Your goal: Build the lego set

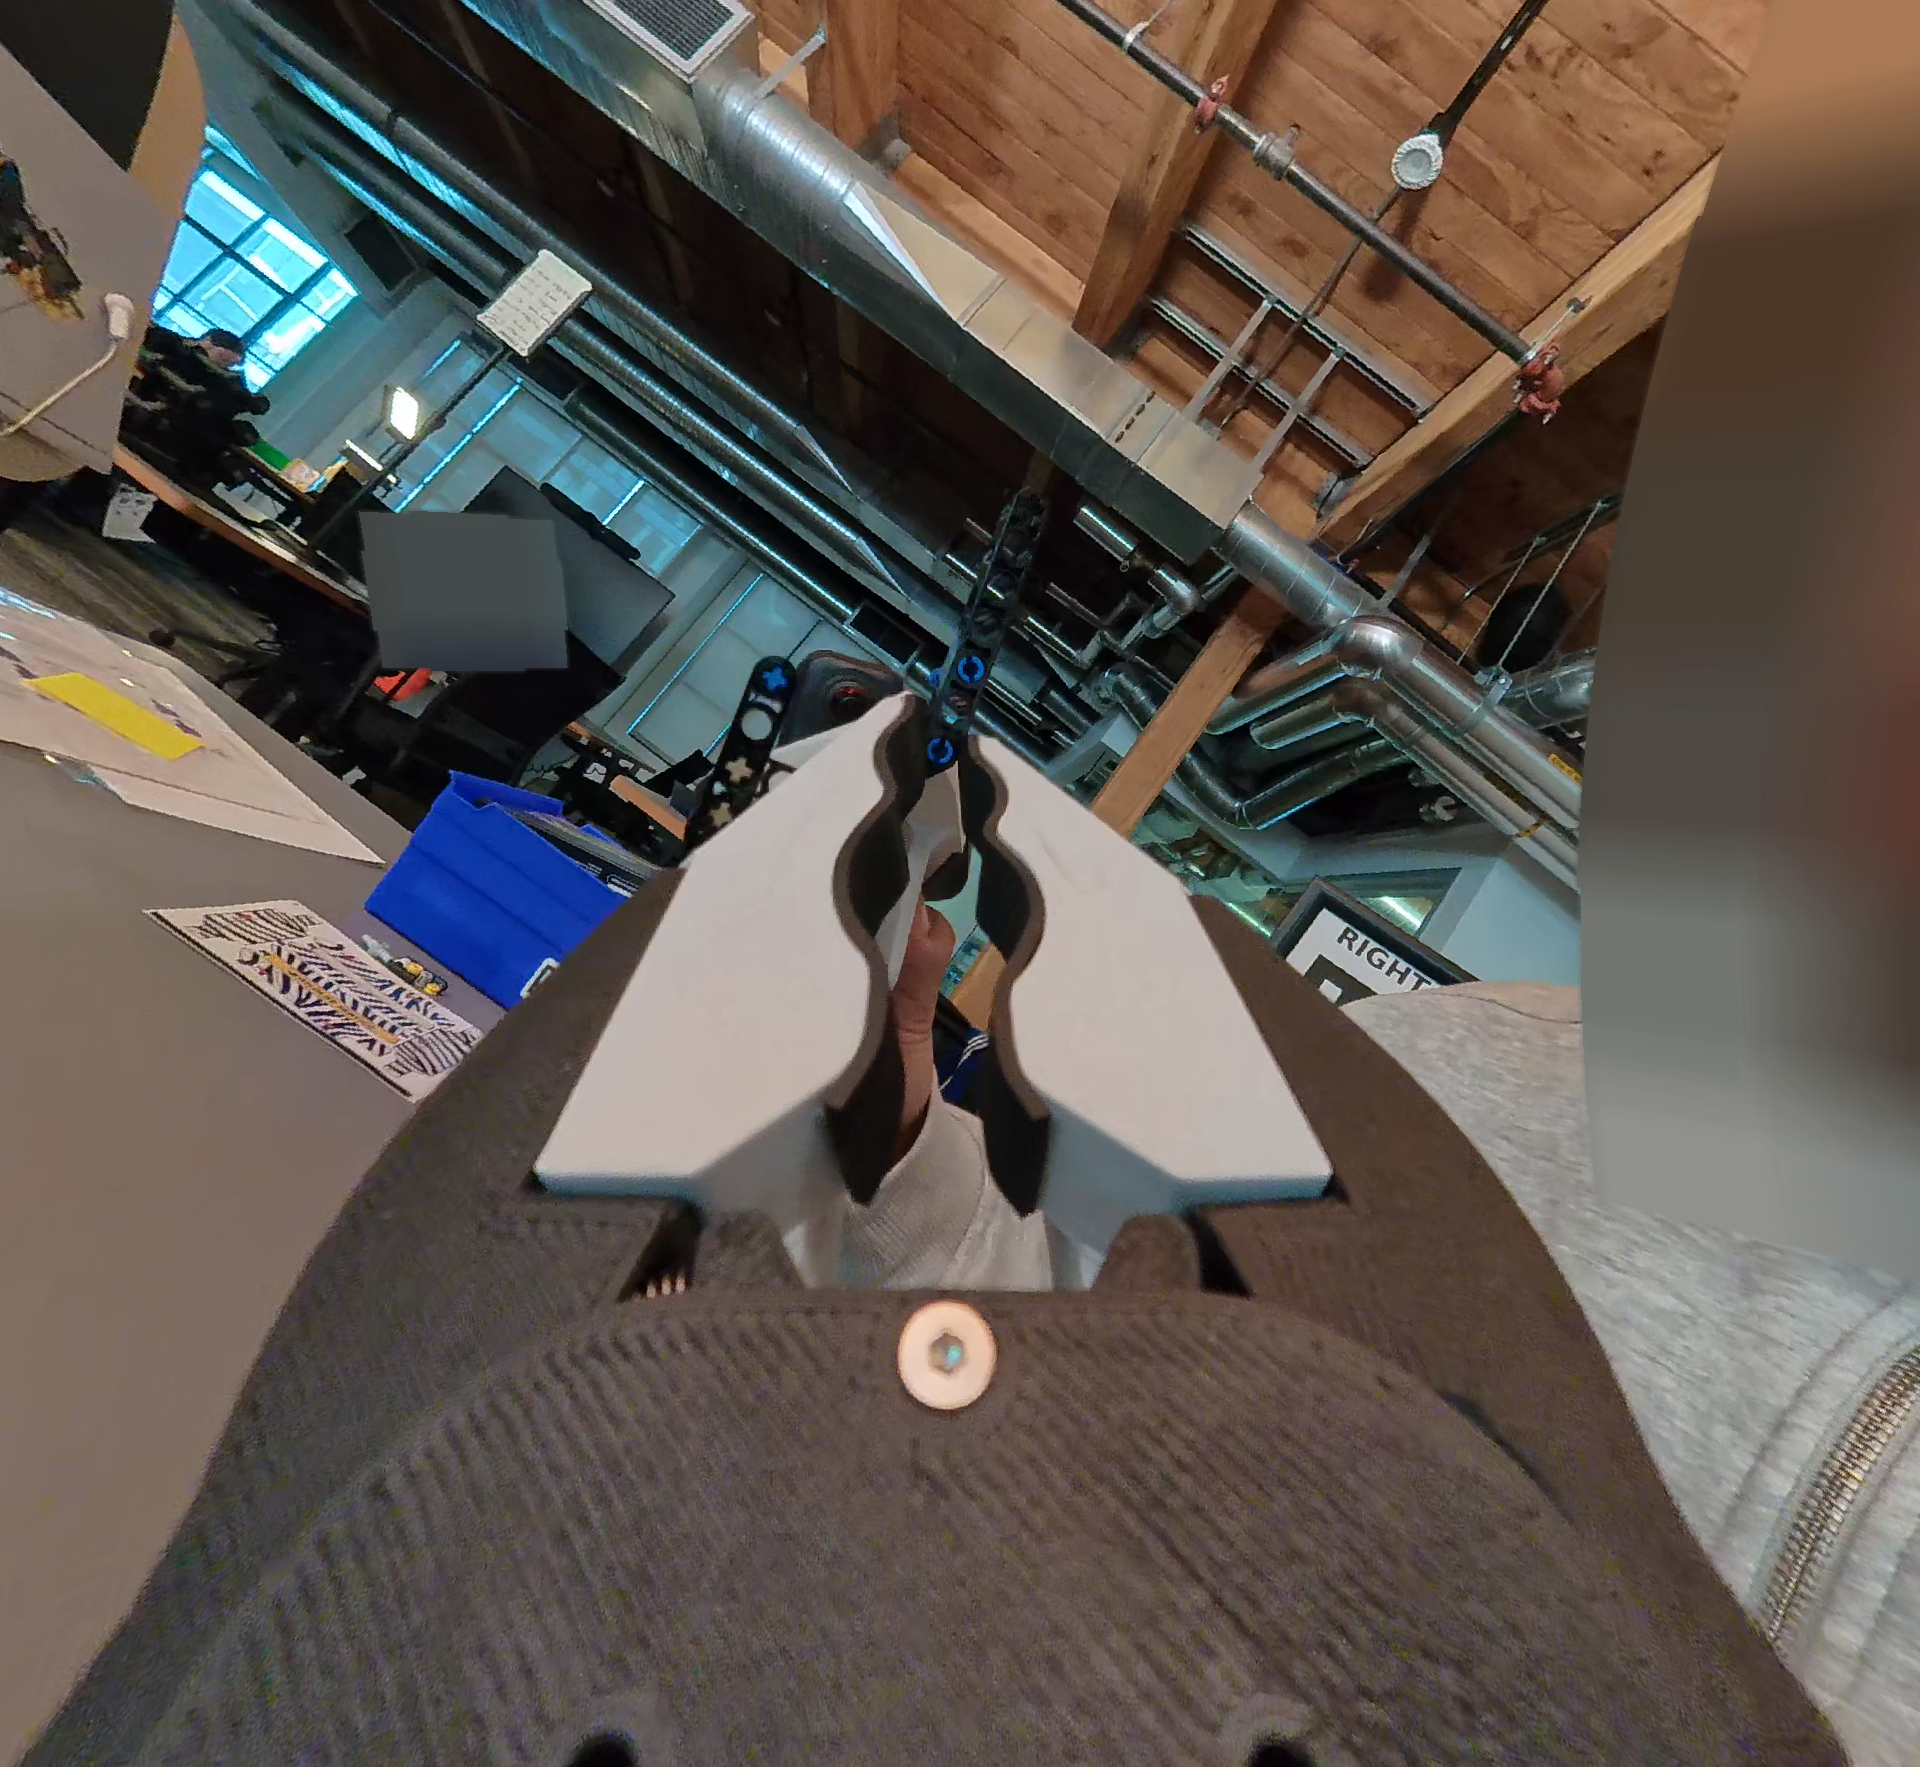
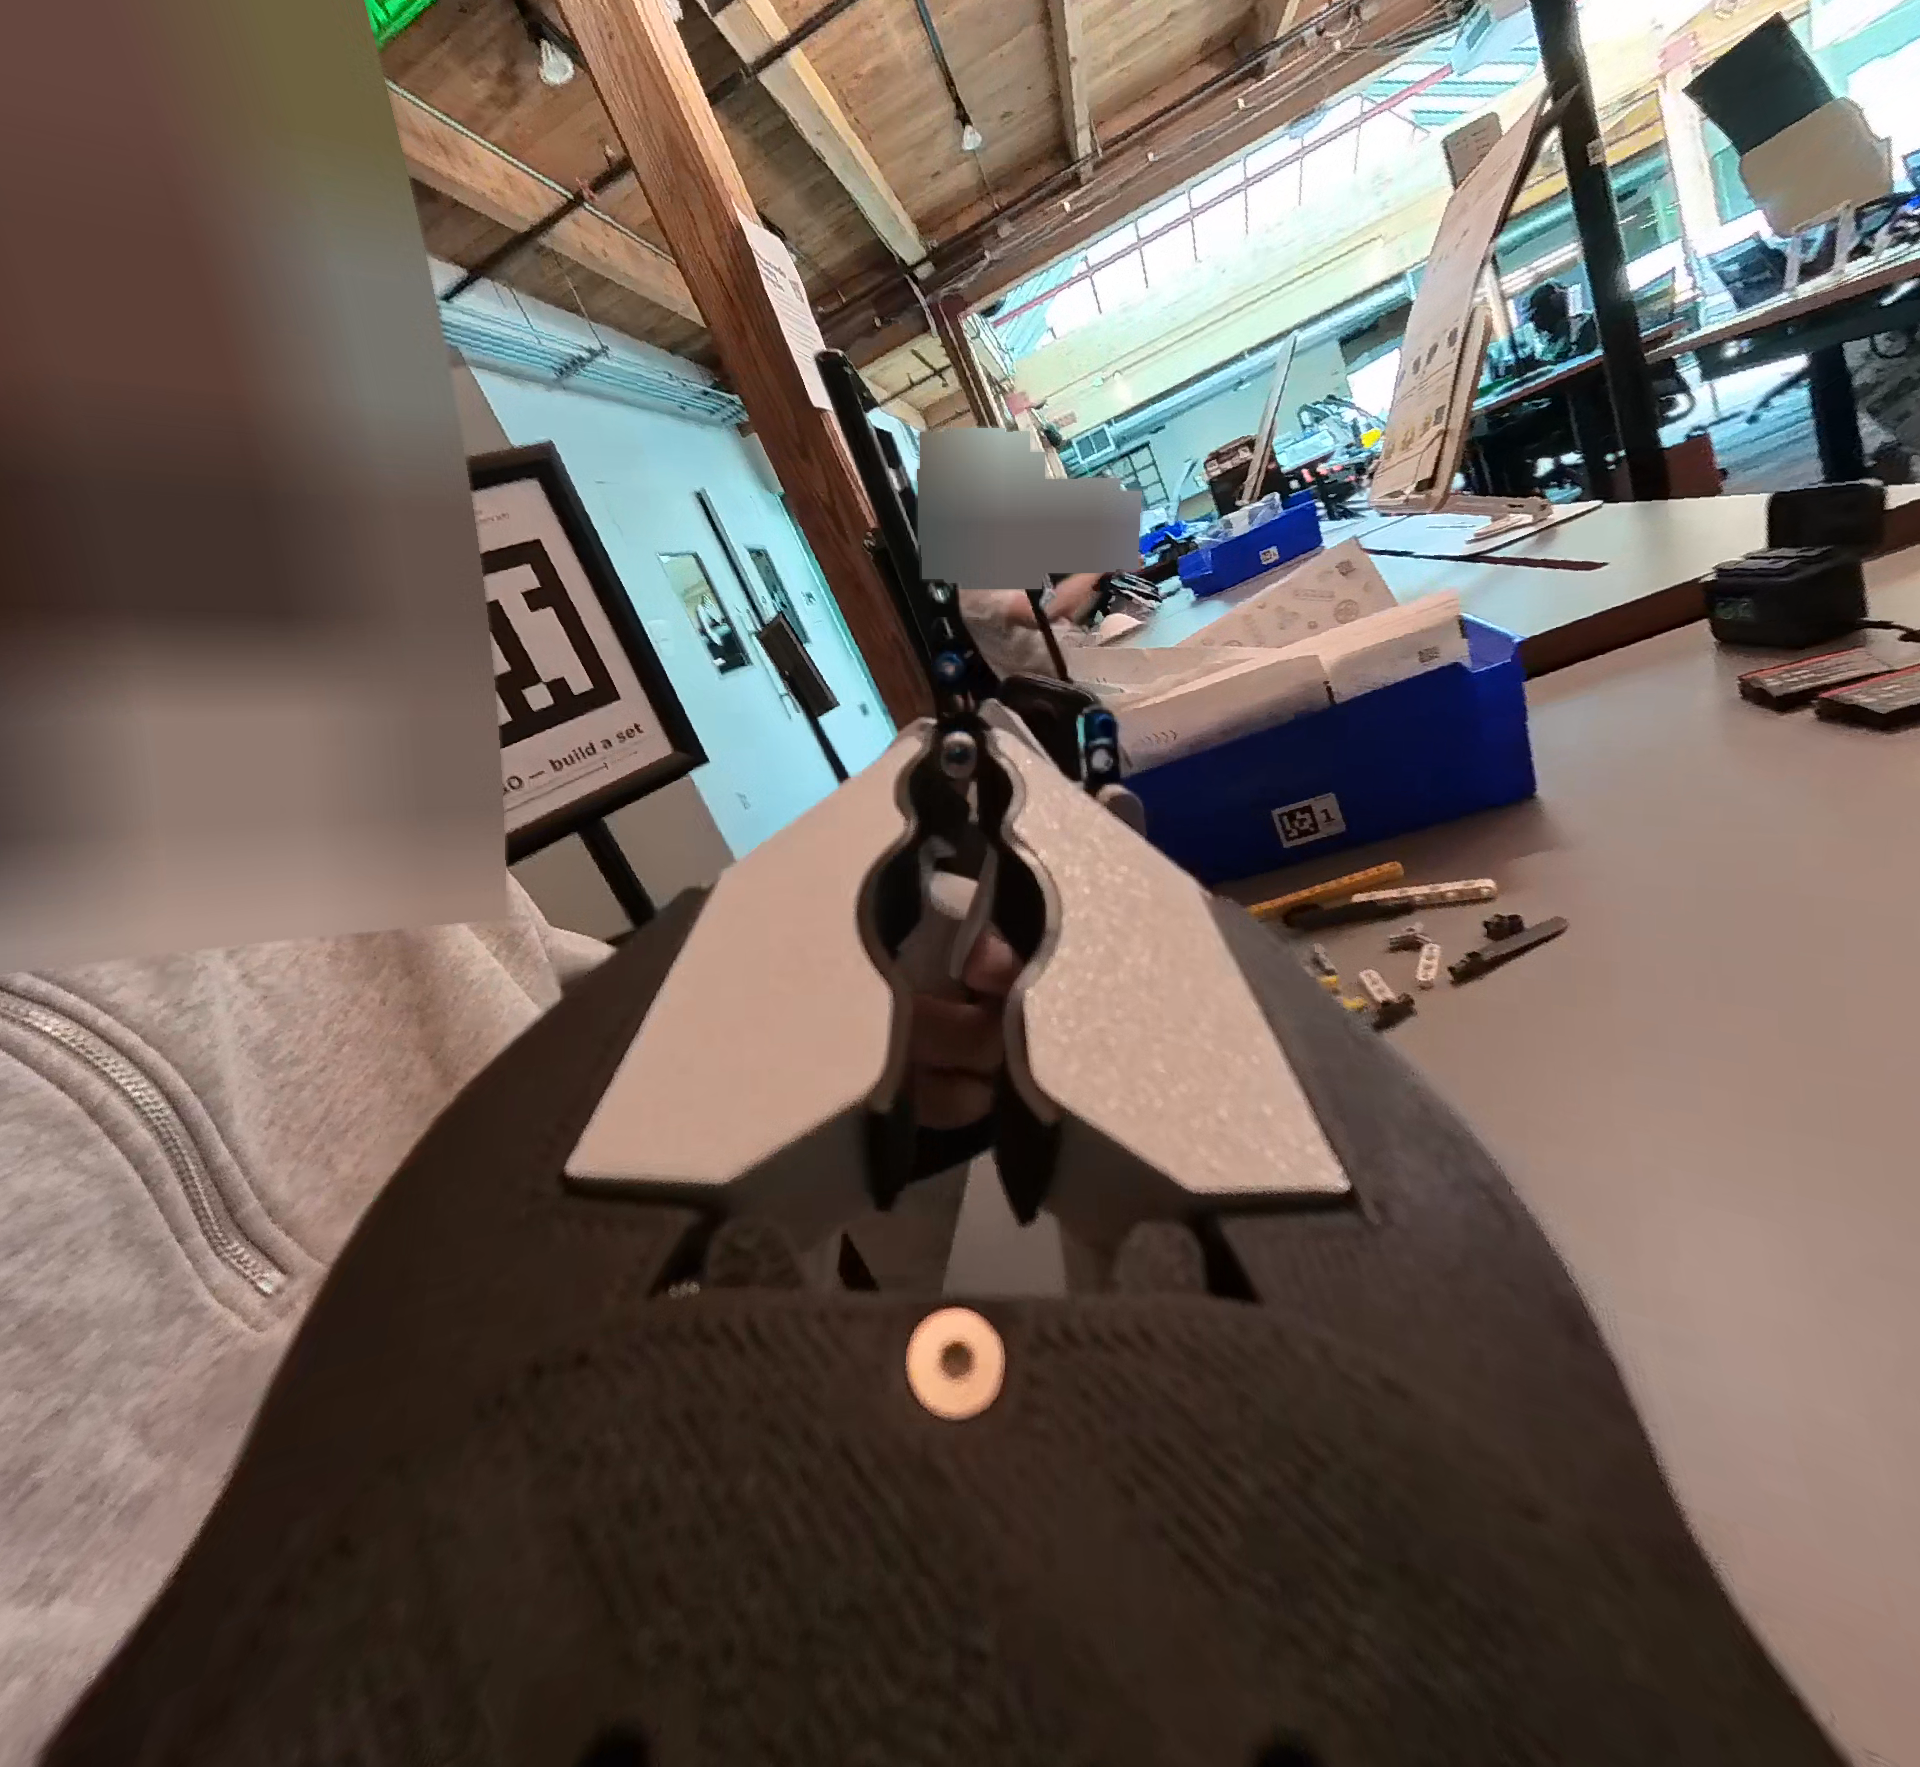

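Note:
My left gripper [image 1: 935, 720] is shut on a long black lego beam [image 1: 982, 616] with blue pins, which sticks up past its tips. My right gripper [image 2: 956, 730] is shut on another long black beam [image 2: 894, 533] with blue pins. Both are held up in the air above the grey table [image 2: 1662, 1042] and face each other closely. The right gripper's beam shows to the left of my left fingers [image 1: 758, 730], with a blue pin and tan pins. The left gripper's beam end shows just right of my right fingers [image 2: 1096, 741]. A hand shows through both finger gaps.
Several loose lego parts [image 2: 1403, 938] lie on the table to the right. A blue bin [image 2: 1351, 761] with paper bags stands behind them; it also shows in the left wrist view [image 1: 488, 876]. A sticker sheet [image 1: 322, 990] and an instruction sheet [image 1: 156, 730] lie at left. A grey sleeve [image 1: 1714, 1302] is close by. Only a small space, under 4 cm, lies between the two pairs of fingers.

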Available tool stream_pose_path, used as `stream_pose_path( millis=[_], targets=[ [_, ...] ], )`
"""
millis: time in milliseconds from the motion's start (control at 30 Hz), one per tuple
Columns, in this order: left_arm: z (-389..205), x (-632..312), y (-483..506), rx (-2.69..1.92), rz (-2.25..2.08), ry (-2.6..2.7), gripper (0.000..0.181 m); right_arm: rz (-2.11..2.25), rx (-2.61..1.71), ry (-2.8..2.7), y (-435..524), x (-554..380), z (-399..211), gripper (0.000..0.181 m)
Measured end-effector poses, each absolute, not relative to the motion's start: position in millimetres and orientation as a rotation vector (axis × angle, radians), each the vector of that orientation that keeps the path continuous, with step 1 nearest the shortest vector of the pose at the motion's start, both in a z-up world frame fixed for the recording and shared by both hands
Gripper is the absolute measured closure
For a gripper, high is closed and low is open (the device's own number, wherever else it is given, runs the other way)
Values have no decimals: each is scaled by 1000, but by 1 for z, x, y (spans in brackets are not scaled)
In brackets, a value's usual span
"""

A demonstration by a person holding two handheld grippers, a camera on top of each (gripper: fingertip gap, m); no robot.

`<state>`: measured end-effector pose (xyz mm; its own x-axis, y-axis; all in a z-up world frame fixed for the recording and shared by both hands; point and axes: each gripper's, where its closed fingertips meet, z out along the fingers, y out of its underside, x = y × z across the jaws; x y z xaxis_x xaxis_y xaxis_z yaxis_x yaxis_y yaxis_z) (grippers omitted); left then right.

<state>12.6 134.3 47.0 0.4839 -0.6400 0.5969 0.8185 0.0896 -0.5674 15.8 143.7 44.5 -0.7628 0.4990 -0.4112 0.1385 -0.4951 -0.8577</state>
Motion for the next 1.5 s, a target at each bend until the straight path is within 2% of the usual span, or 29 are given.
stream_pose_path(
  millis=[200, 500, 1267, 1500],
  targets=[
    [46, 12, 135, -1007, -1065, -232, 174, 2549, -1010, -1334, 145, 14, 43, 177],
    [41, 11, 139, -1124, -883, -220, 175, 2449, -1025, -1383, 147, 11, 37, 177],
    [38, 15, 142, -1142, -1017, -195, 177, 2439, -1055, -1528, 148, 14, 33, 176],
    [36, 16, 143, -1136, -1071, -201, 176, 2564, -1100, -1505, 149, 15, 32, 176]
  ],
)
